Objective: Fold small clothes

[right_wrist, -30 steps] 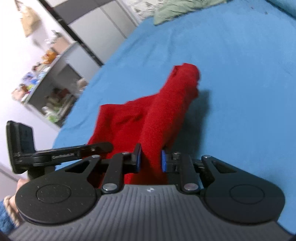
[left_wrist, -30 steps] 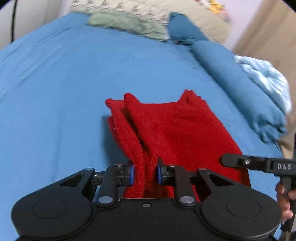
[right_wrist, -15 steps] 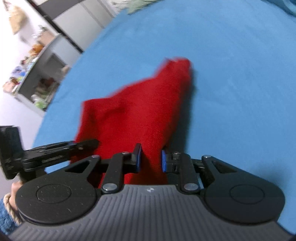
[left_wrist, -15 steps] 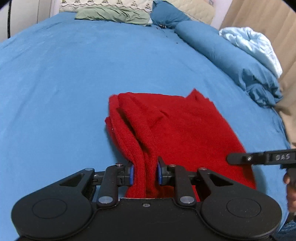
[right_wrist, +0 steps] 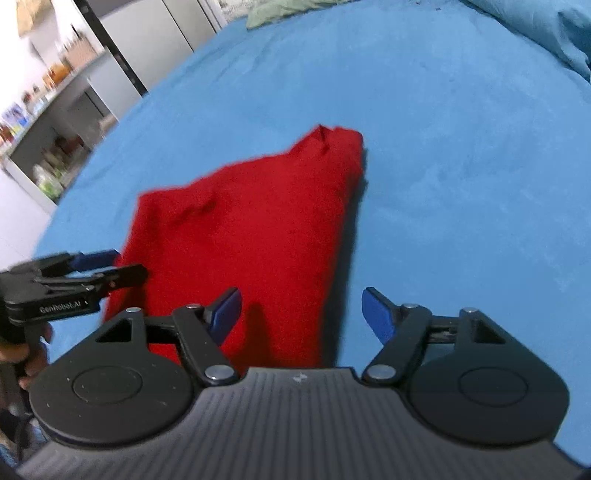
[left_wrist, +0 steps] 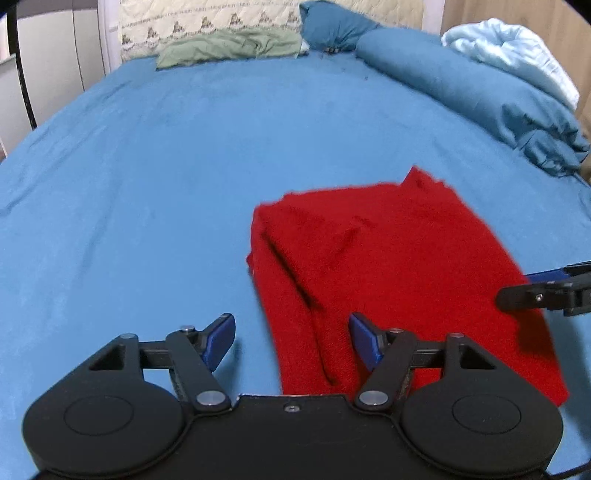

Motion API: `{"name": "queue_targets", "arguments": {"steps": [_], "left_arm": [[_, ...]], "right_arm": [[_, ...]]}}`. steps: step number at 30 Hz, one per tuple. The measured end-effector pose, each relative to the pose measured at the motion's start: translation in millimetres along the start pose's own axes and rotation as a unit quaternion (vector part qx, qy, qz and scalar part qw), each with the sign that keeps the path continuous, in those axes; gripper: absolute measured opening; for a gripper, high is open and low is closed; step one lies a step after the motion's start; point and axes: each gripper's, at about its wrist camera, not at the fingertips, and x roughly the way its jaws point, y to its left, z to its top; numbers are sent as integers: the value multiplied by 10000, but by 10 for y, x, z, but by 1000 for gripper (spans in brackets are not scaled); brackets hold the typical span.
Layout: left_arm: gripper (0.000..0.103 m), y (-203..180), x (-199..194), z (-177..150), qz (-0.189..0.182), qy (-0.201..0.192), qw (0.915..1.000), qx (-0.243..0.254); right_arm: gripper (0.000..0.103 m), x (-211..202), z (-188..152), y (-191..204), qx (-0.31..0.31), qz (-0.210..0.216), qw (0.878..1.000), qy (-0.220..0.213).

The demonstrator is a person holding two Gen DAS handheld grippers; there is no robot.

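Note:
A red knitted garment lies folded and flat on the blue bed sheet; it also shows in the right wrist view. My left gripper is open and empty, just above the garment's near left edge. My right gripper is open and empty over the garment's near right edge. The right gripper's fingers show at the right of the left wrist view. The left gripper's fingers show at the left of the right wrist view.
A rolled blue duvet and a pale blue blanket lie along the bed's right side. A green pillow and a blue pillow lie at the head. Shelves with clutter stand left of the bed.
Both grippers have opened and let go of the red garment, which now lies flat on the sheet. Both have drawn back a little.

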Motion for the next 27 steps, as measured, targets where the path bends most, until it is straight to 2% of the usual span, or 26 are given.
{"name": "queue_targets", "arguments": {"steps": [2,5,11,16,18,20,23,27], "left_arm": [[73,22,97,-5,-120,134,9997,-189],[73,50,134,36,-185,211,9988,-412],[72,-1,-186,120,-131,7,9993,-346],[74,-112,-772,238,31,-279,9988,-409],[84,-159,-1071,235,3,-506,9976,-476],[99,-236,-1394,221,119,-772,9959,-461],[103,-337,-1827,165,315,-1024,9934,-417],[103,-451,-2270,19,495,-1140,9909,-514]], "right_arm": [[88,69,-47,-17,-72,-168,9998,77],[88,104,-107,-78,7,-193,9998,60],[88,-75,-89,42,-207,-302,9993,-109],[88,-527,-47,286,-483,-412,9969,-461],[88,-805,-54,415,-609,-462,9948,-680],[91,-1066,-70,520,-664,-484,9928,-868],[102,-1462,-131,669,-697,-617,9893,-1125],[103,-1973,-283,872,-724,-884,9824,-1479]]}}
